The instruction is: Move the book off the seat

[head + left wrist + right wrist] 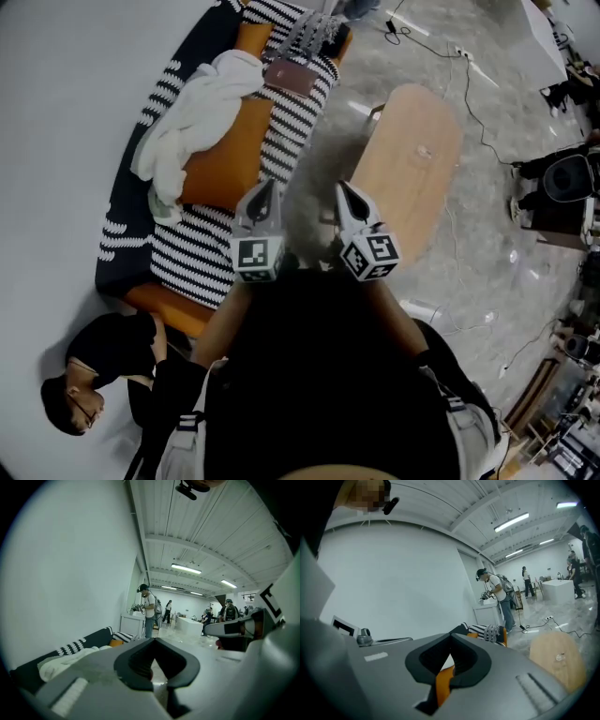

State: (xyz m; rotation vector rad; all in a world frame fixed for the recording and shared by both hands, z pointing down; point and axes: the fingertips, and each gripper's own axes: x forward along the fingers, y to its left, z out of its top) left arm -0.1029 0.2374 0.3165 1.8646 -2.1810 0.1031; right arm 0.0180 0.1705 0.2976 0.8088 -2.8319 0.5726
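Even, cool light comes from ceiling strip lights (186, 568), bright in the upper centre of the left gripper view. The polished floor (487, 234) on the right of the head view carries pale glare streaks. All three views bend strongly and darken to black at the corners. Close up, the left tongs (153, 640) and right tongs (451, 635) look soft. Shadows are faint.

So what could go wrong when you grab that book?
1. The book lies flat on the striped blanket, so the jaws might pinch the blanket too.
2. The left gripper and right gripper are both shut and far from it; they must open first.
3. The wooden table stands close and could get bumped.
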